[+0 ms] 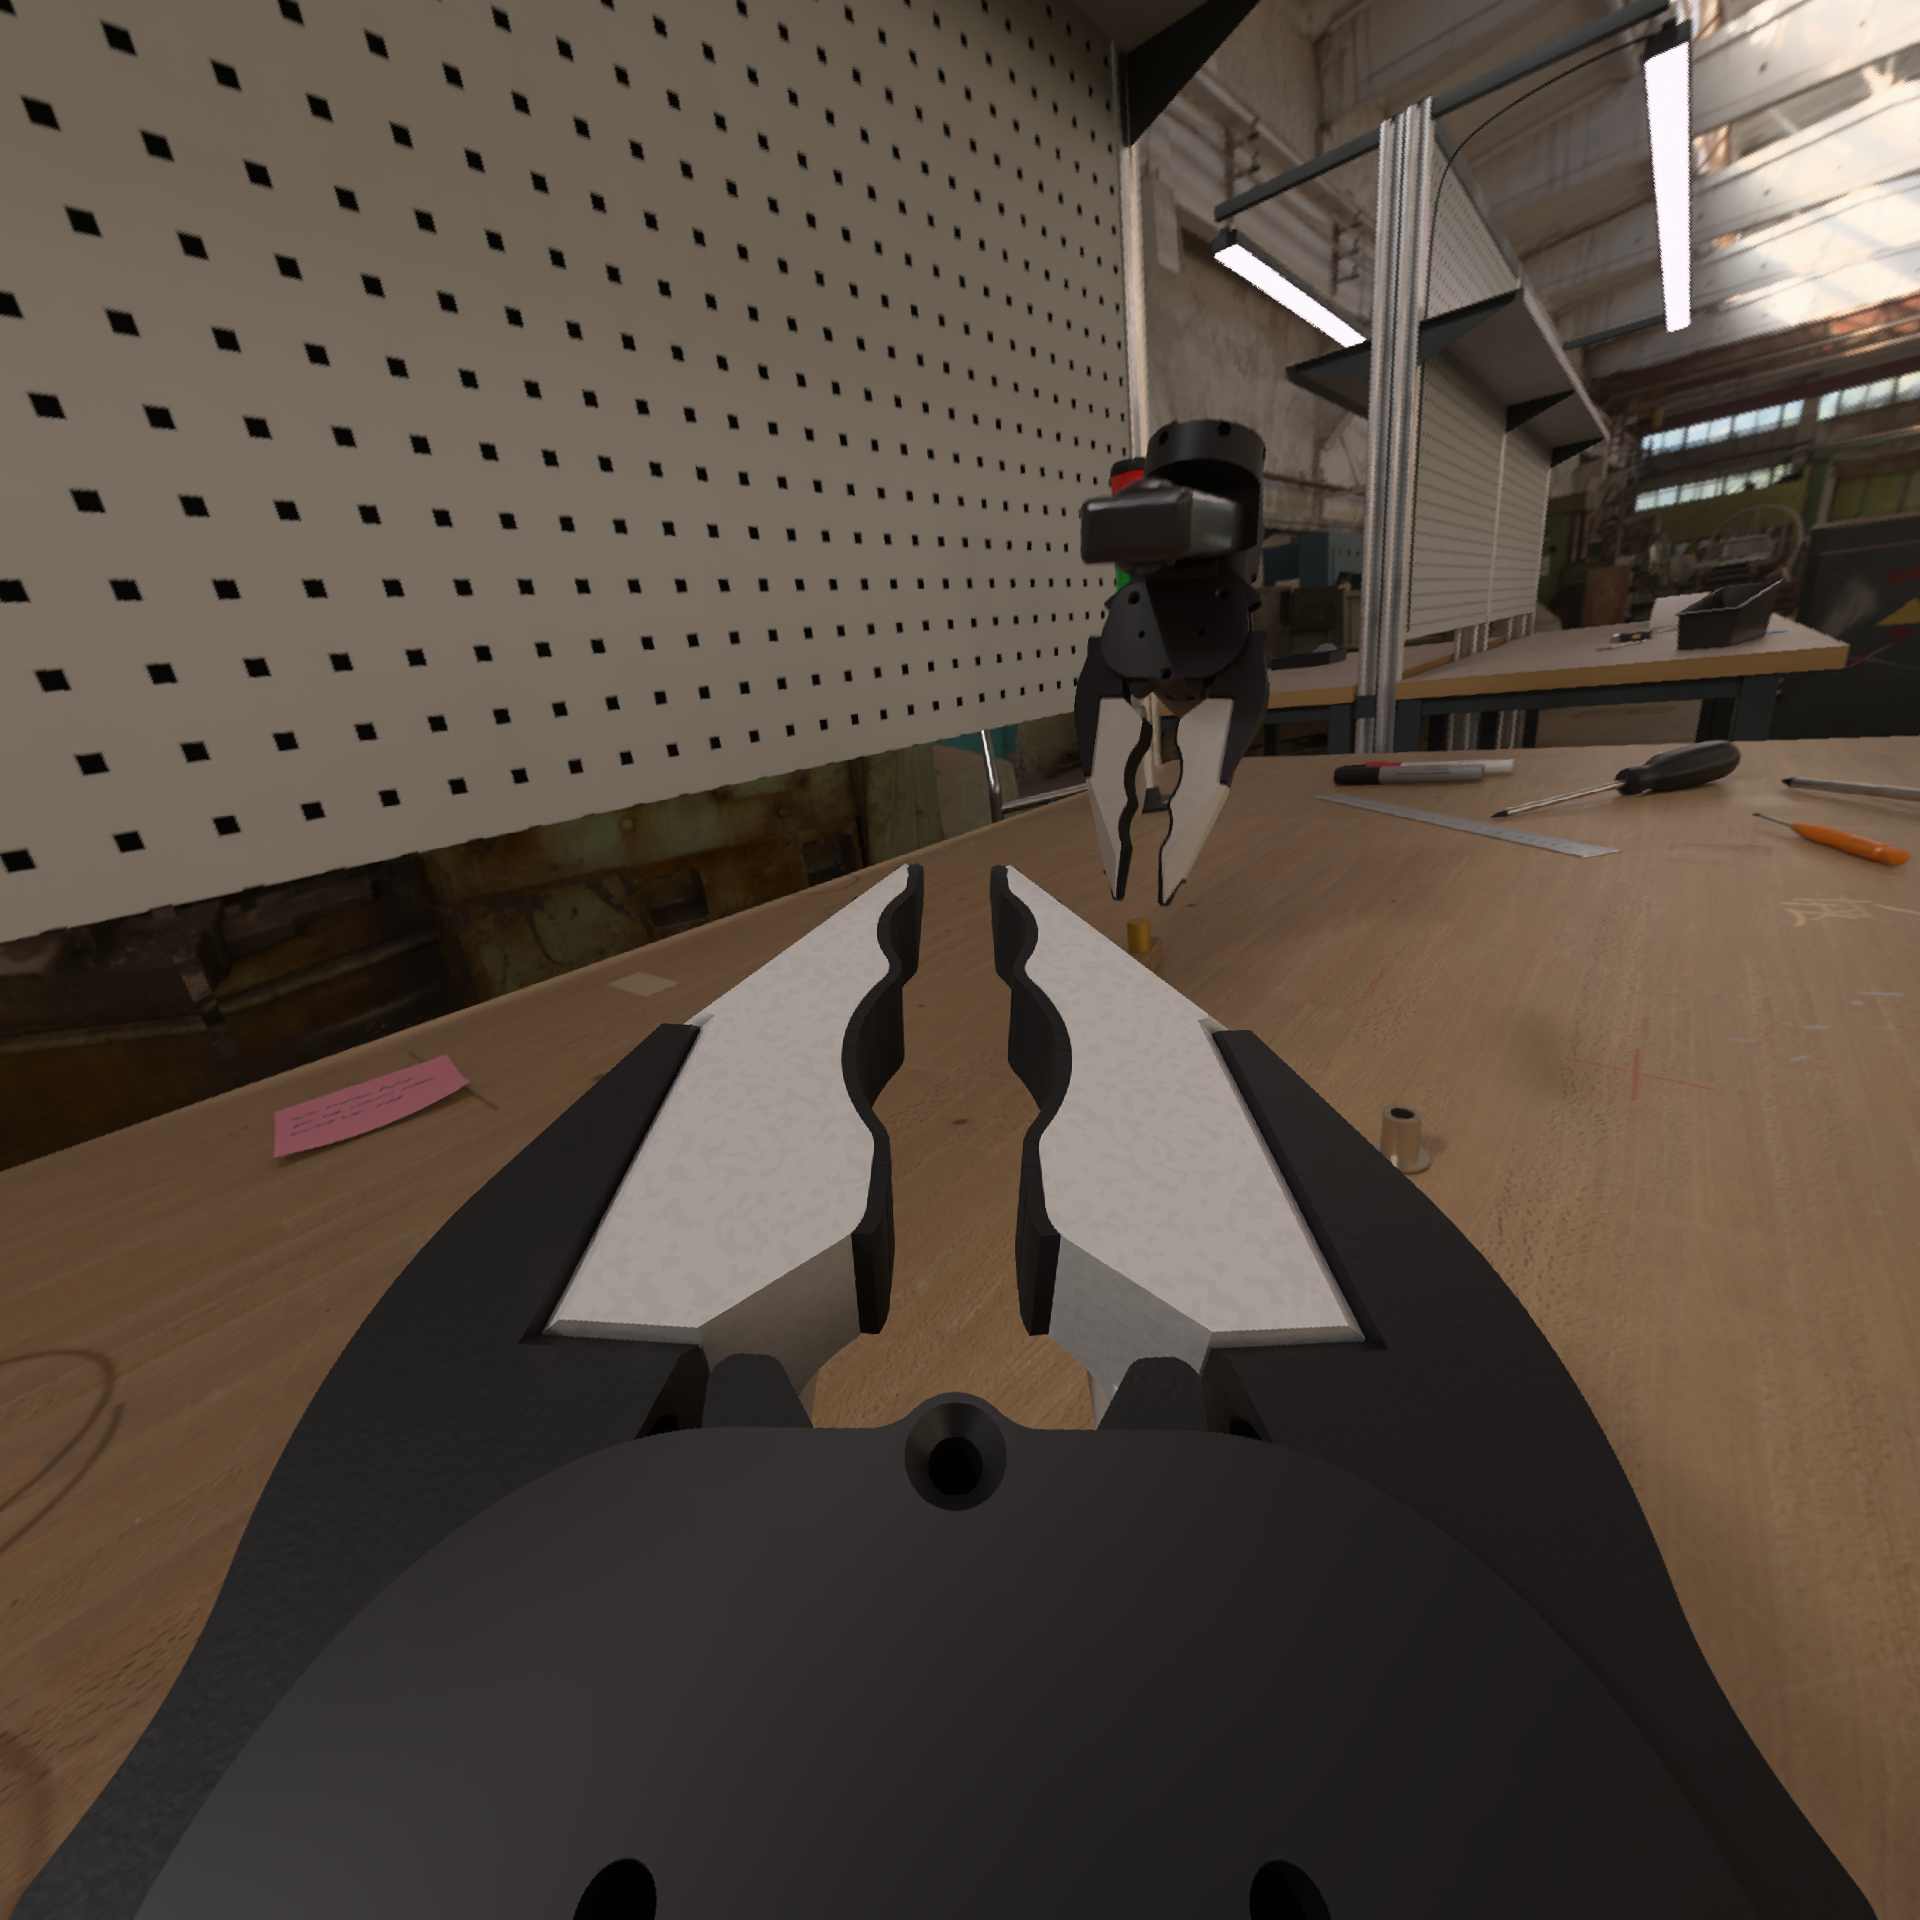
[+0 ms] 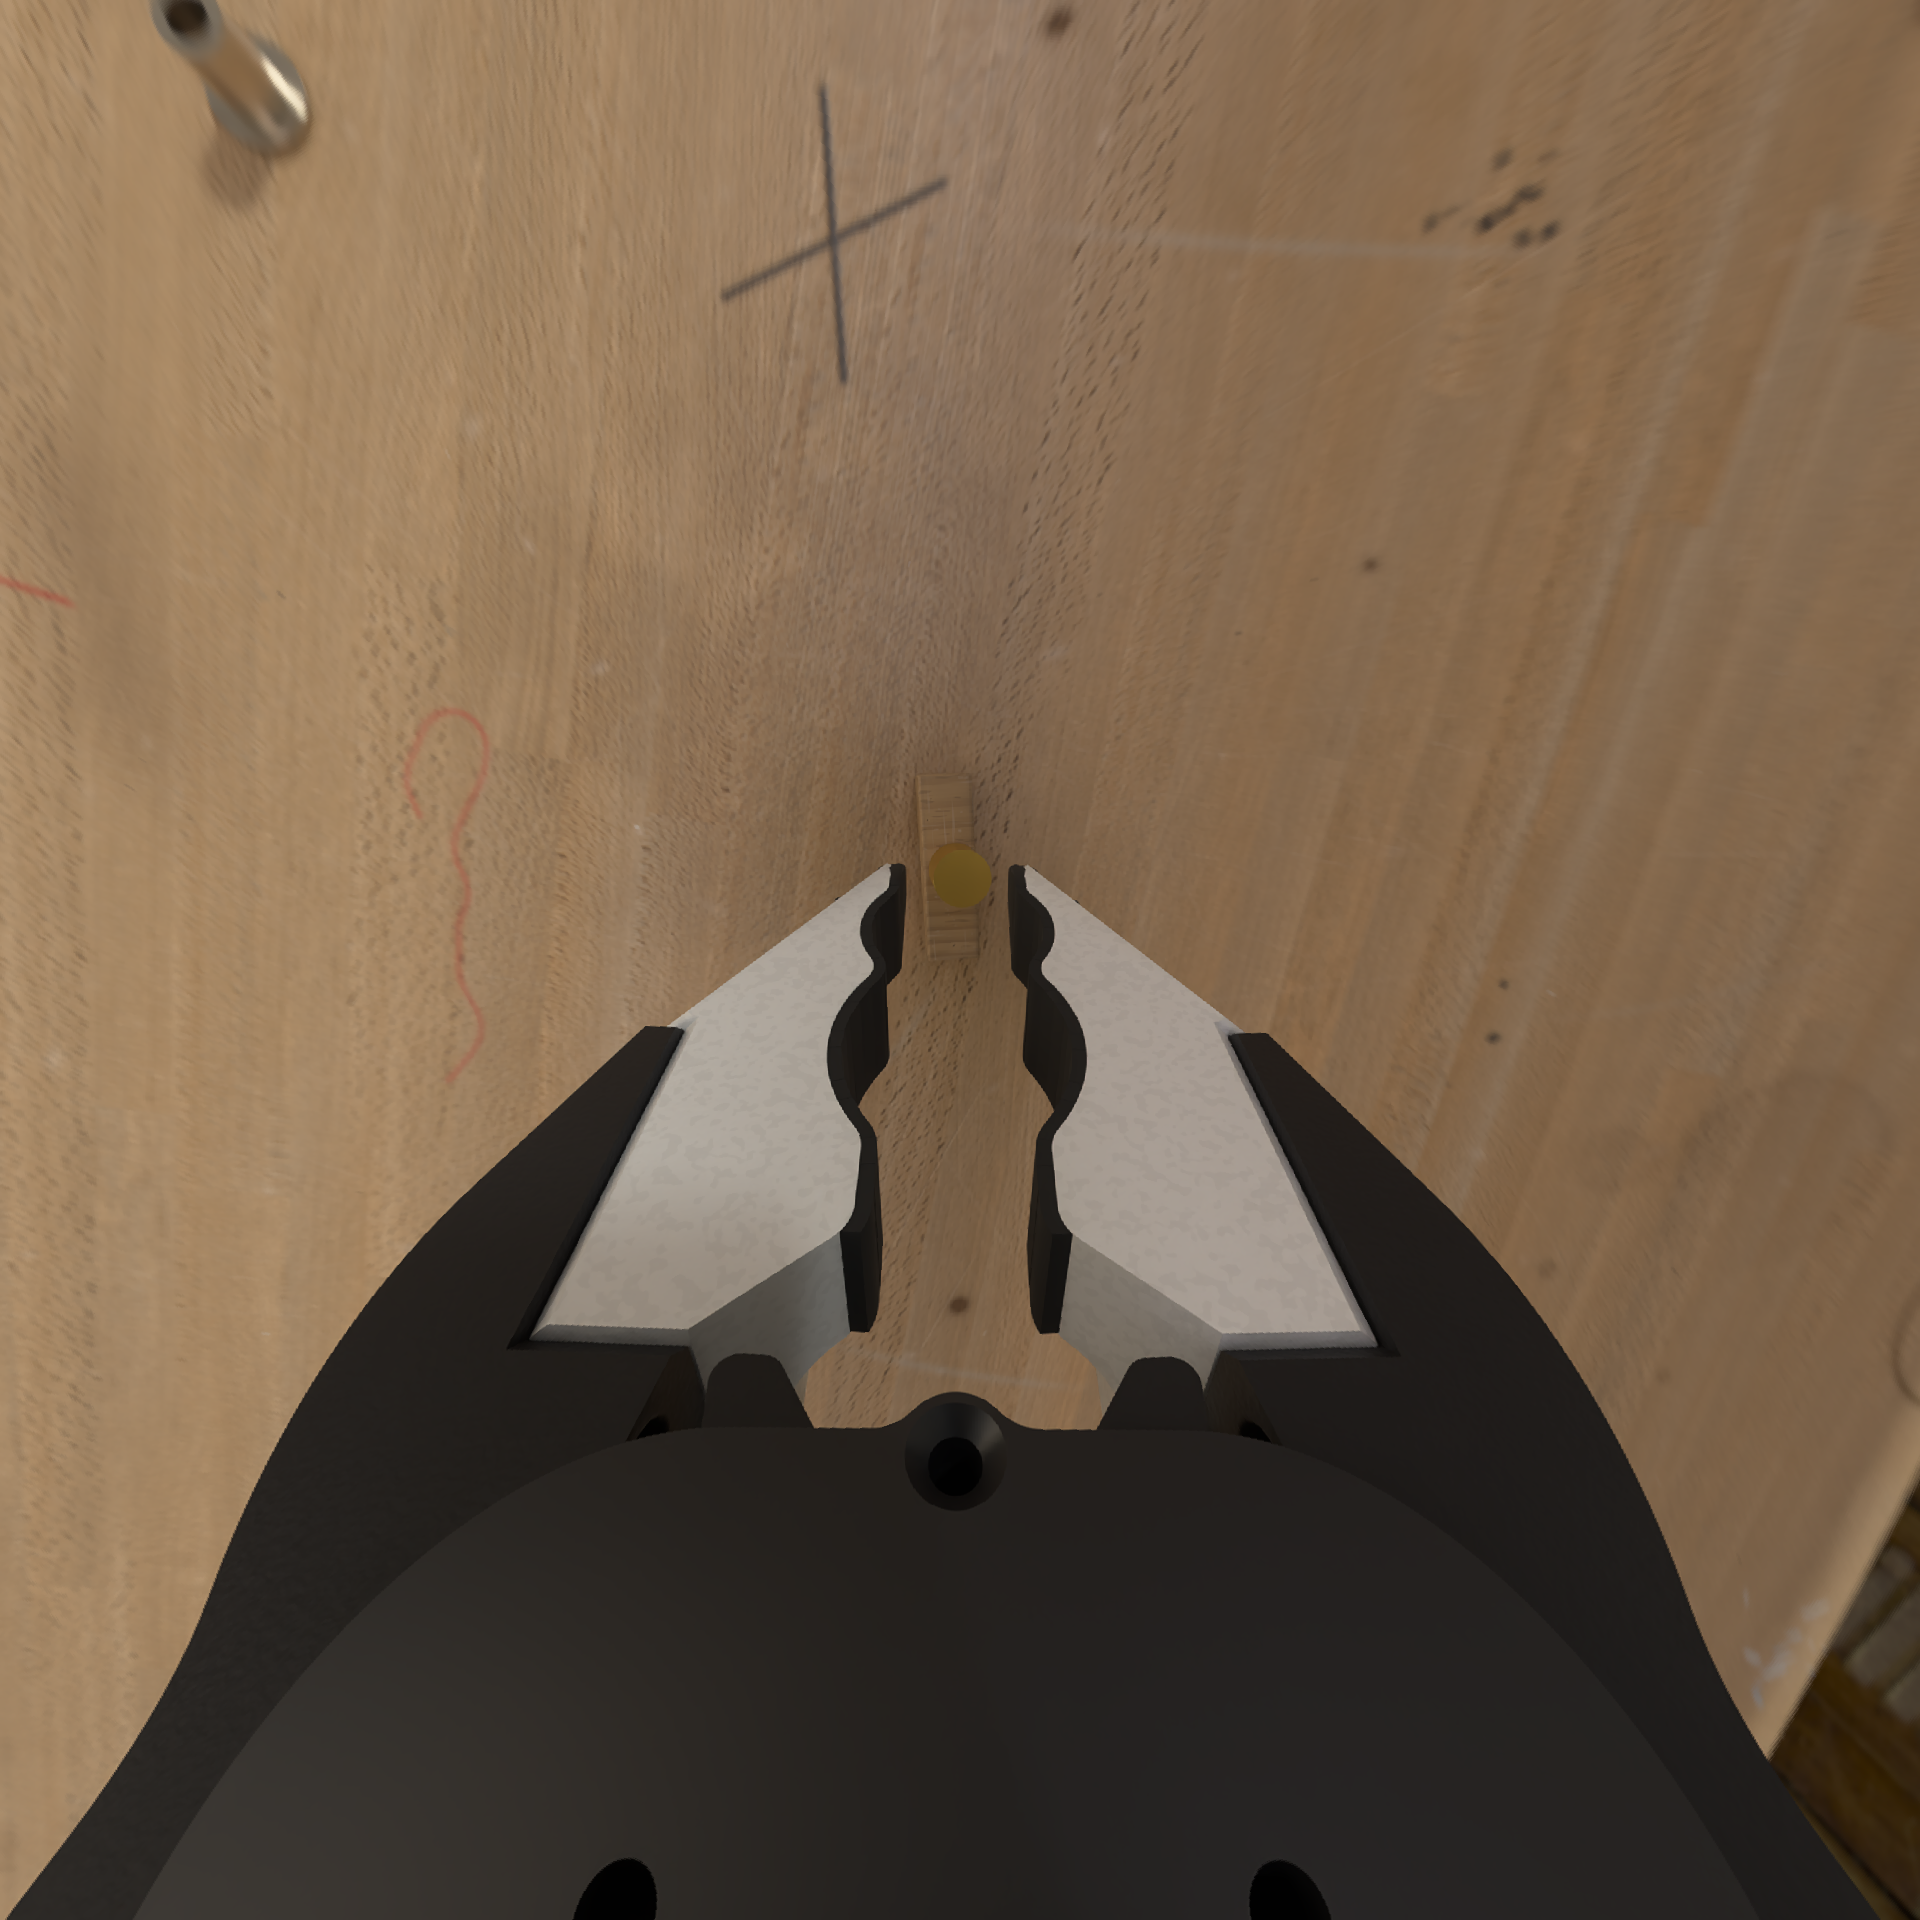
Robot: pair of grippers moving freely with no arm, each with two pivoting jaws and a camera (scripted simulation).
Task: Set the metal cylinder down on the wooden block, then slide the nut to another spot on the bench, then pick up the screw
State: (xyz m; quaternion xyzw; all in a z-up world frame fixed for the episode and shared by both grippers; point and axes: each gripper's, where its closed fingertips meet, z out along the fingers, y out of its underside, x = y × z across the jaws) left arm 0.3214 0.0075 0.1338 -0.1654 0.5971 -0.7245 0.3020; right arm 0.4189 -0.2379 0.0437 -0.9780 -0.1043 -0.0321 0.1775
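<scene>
the right gripper [image 2: 954, 878] points straight down at the bench [image 2: 1351, 623], its fingers released with a clear gap and nothing held. just past the fingertips, in line with that gap, a small brass-yellow metal cylinder [image 2: 959, 875] stands upright on a narrow pale wooden block [image 2: 943, 821]; it touches neither finger. the block is a thin strip with visible grain, lying flat on the bench. up and far left of the block sits a silvery flanged sleeve [image 2: 255, 88], smooth and hollow. between the sleeve and the block is a black pencil cross [image 2: 834, 234].

the left gripper [image 1: 954, 883] hovers low over the bench, fingers also parted and empty. beyond its right finger, the cylinder [image 1: 1141, 935] sits below the right gripper's [image 1: 1143, 899] tips. the fingers are speckled white plates with wavy black pads.
</scene>
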